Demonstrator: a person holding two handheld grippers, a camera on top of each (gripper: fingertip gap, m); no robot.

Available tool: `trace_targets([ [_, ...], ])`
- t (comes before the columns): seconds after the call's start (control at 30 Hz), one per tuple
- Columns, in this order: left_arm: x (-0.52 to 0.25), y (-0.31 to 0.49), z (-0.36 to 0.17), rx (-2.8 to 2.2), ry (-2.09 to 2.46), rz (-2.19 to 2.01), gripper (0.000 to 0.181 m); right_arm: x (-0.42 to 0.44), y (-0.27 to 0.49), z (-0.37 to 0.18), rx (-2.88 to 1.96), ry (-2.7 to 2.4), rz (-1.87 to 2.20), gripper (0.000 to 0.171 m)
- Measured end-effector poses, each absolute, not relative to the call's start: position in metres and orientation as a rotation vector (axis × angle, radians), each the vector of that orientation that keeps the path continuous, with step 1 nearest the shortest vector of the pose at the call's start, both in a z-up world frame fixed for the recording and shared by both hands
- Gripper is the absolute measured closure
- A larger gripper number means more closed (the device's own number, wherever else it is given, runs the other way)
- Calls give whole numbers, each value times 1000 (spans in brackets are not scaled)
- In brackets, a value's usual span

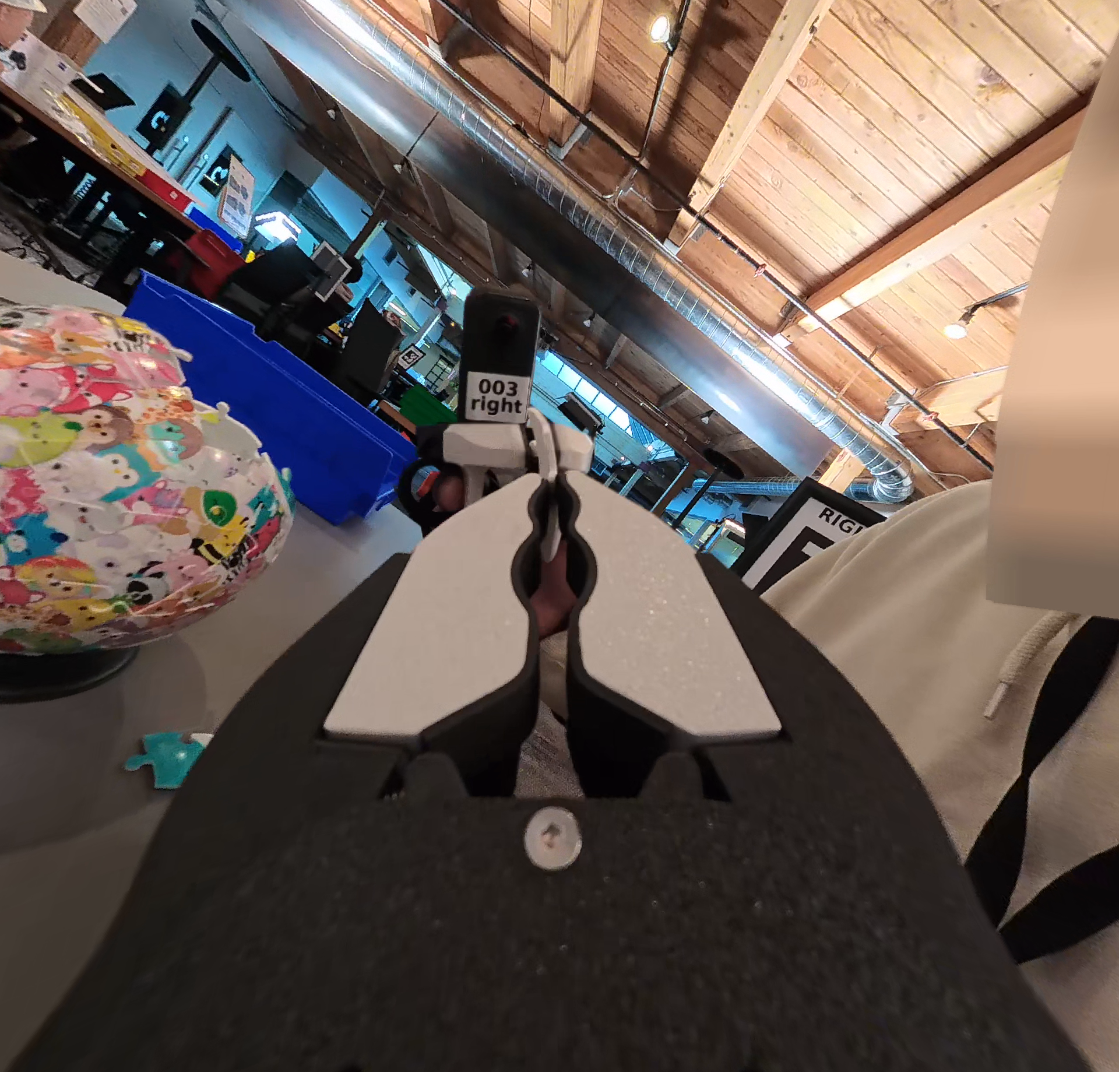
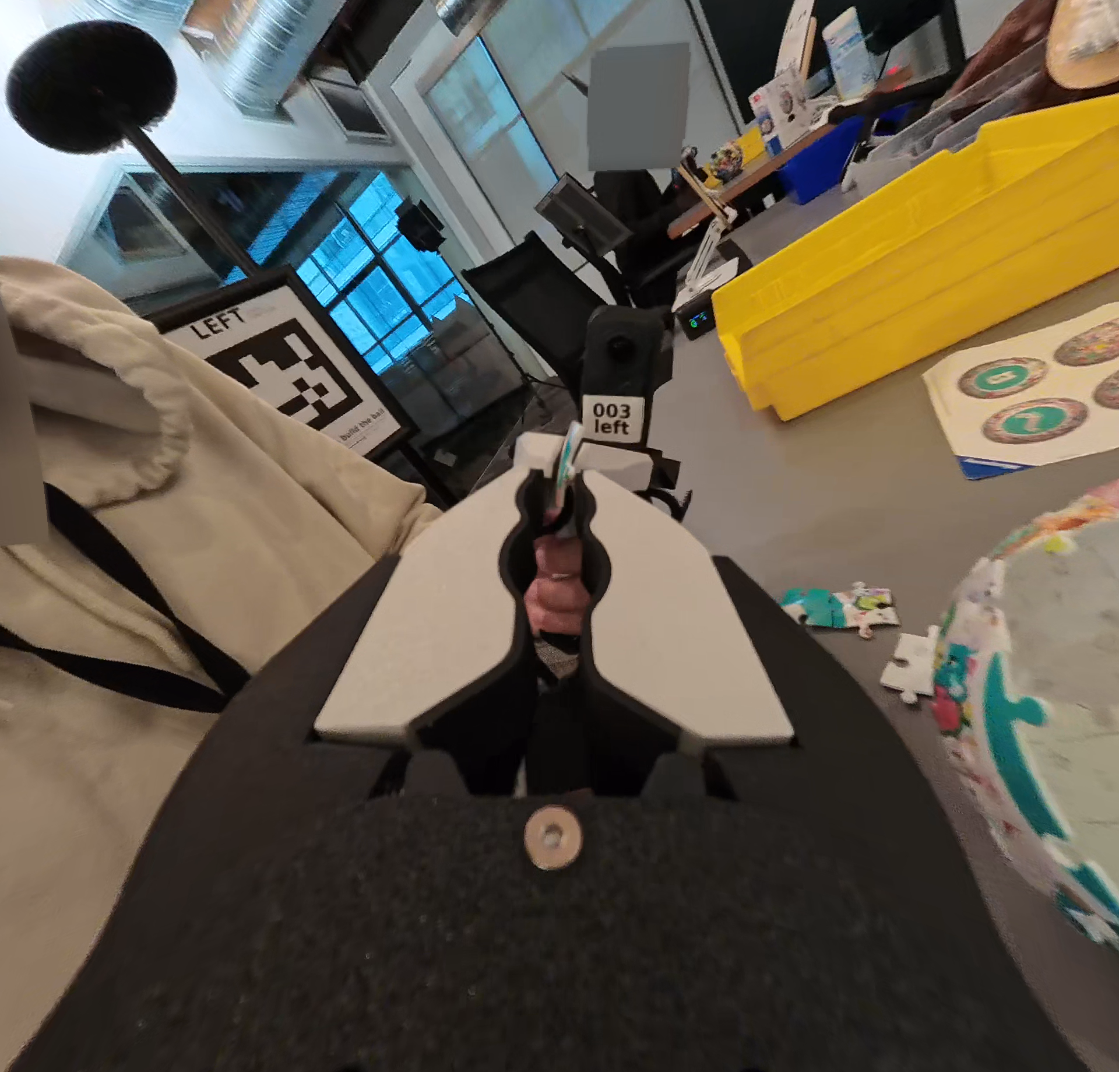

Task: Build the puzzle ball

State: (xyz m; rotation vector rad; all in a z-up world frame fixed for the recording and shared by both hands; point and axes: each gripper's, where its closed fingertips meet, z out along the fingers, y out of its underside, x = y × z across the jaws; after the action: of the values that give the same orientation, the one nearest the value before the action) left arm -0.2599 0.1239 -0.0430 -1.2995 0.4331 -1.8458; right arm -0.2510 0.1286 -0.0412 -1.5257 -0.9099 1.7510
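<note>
The colourful puzzle ball [image 1: 121, 486] sits on a black stand [image 1: 66, 673] at the left of the grey table; in the right wrist view it [image 2: 1059, 710] is blurred at the right, with a grey inner side showing. My left gripper [image 1: 548, 486] and my right gripper [image 2: 560, 479] point at each other in the air. Both are shut on the same puzzle piece [image 1: 550, 528], held edge-on; its teal printed side shows in the right wrist view [image 2: 566, 467]. The right gripper [image 1: 514, 443] and the left gripper [image 2: 611, 455] each show just beyond the piece in the other's view.
Loose pieces lie on the table: a teal one [image 1: 163, 758], a teal cluster [image 2: 841, 610] and a white one [image 2: 908, 667]. A blue bin [image 1: 272, 389], a yellow bin [image 2: 908, 292] and a printed sheet [image 2: 1029, 389] lie farther off. A person in a cream hoodie [image 2: 181, 528] stands close behind. Both grippers' tips are close together, under 4 cm apart.
</note>
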Motion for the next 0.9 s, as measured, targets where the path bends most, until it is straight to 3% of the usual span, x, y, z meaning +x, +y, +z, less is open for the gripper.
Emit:
trace_targets([
  [0.23,-250,122,-51,-1362,483,-1794,179,-249,127,-45,-1593,-974,1707,168],
  [0.43,-253,132,-76,-1551,575,-1602,172,-209,175,-57,-1979,-1268,1334,169],
  [0.9,-255,131,-80,-1587,659,-1495,176,-209,218,-87,-2389,-1467,1414,169],
])
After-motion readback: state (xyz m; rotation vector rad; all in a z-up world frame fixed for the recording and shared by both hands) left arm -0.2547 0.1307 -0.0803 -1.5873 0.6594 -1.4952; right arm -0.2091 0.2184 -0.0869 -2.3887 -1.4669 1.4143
